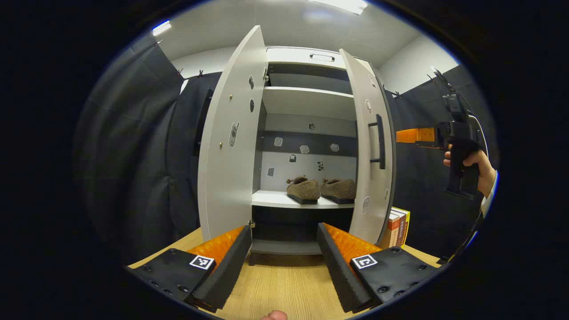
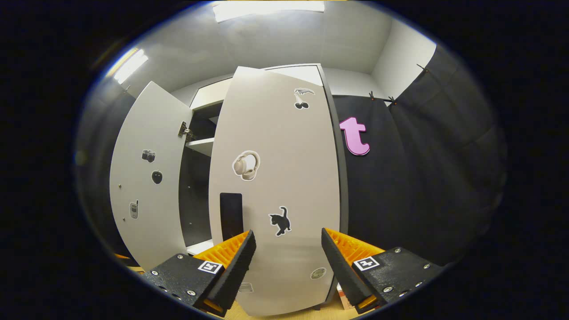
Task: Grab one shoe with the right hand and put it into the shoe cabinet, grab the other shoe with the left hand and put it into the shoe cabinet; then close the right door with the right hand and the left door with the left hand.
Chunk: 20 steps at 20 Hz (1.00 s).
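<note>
The tall pale-grey shoe cabinet [image 1: 306, 146] stands at the far end of the wooden counter [image 1: 280, 284], both doors swung out, and the two brown fuzzy slippers [image 1: 322, 189] already sit side by side on its lower shelf. The flat grey right door [image 2: 278, 186] stands upright directly ahead of the right tool [image 2: 288, 260], close to it, so that tool is the nearer one for the closing push. Both it and the left tool [image 1: 284, 262] are released and hold nothing.

Two shoes [image 1: 321, 190] side by side on shelf [image 1: 275, 199] behind open doors [image 1: 231, 138].
</note>
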Available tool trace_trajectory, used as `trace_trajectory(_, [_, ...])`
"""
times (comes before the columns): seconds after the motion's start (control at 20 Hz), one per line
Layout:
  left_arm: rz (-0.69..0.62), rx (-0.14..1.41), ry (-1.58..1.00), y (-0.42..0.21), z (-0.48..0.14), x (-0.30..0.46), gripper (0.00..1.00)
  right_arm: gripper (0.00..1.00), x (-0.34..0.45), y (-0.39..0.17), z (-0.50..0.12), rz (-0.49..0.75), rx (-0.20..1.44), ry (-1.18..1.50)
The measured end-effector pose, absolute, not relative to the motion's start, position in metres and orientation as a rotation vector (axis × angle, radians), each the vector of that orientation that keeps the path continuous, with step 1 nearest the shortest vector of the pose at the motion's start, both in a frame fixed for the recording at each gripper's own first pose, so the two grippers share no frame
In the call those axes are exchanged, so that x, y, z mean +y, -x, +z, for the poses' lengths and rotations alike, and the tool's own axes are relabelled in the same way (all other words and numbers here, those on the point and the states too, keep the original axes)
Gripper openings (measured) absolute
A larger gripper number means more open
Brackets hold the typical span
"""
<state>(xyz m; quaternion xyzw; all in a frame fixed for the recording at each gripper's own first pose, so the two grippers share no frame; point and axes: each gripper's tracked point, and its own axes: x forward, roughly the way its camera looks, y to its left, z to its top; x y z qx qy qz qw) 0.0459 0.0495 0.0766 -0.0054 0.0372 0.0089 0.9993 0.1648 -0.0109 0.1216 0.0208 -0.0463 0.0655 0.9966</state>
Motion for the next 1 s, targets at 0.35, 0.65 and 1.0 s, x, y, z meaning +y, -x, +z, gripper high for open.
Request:
trace_trajectory(0.35, [0.044,0.058,0.005,-0.042,0.078,0.051,0.97,0.92,0.018,-0.184,0.107,0.16,-0.057,0.0])
trace_trajectory(0.65, [0.056,0.087,0.018,-0.041,0.072,0.052,0.97,0.92,0.025,-0.2,0.095,0.116,-0.003,0.026])
trace_trajectory(1.0, [0.069,0.091,0.024,-0.041,0.071,0.053,0.97,0.91,0.034,-0.225,0.087,0.084,0.015,0.003])
